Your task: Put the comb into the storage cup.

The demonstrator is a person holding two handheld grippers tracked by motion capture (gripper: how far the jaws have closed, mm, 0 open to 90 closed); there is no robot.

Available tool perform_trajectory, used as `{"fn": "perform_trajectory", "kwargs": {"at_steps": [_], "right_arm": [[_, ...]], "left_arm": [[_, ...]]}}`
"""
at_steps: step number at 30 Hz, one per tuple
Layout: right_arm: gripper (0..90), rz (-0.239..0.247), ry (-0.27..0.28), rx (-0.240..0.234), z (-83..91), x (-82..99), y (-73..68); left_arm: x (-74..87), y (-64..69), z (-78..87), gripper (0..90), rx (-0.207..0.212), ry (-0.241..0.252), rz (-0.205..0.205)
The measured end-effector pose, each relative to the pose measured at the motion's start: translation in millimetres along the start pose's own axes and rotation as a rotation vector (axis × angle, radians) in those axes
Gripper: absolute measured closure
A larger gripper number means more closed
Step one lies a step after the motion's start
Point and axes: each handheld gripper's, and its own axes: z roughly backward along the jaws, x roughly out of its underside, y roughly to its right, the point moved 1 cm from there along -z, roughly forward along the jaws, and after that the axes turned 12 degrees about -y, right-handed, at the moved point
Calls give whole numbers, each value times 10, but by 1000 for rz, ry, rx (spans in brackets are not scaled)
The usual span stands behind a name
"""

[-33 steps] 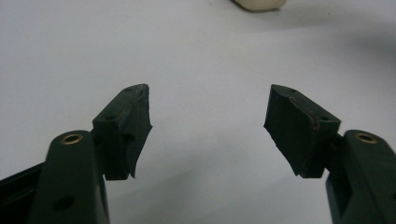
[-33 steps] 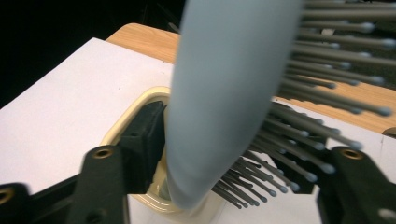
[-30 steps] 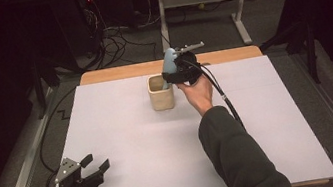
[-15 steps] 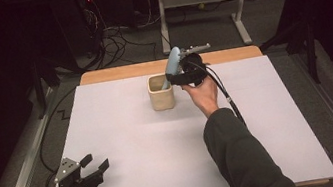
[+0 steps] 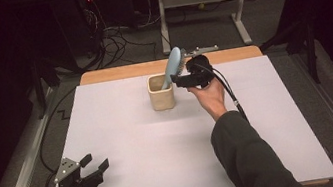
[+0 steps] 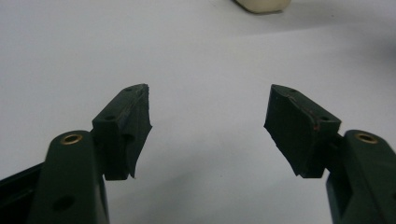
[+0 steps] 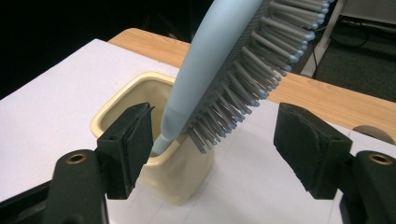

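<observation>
One cream cup (image 5: 161, 94), one pale blue brush (image 5: 173, 65) standing in it, and two hand-held grippers.

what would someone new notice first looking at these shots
Most striking is the pale blue brush, standing handle-down and leaning in the cream cup near the far middle of the white table. Right beside it hovers the right tool, whose jaws have just been opening; the bristles sit between them, but the pads press on nothing. The left tool rests open at the near left corner.
</observation>
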Motion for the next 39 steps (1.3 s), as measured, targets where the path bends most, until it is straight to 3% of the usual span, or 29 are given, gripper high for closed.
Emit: {"fn": "perform_trajectory", "kwargs": {"at_steps": [39], "right_arm": [[315, 39, 29, -4, 314, 218, 130]], "left_arm": [[7, -4, 17, 314, -1, 12, 15]]}}
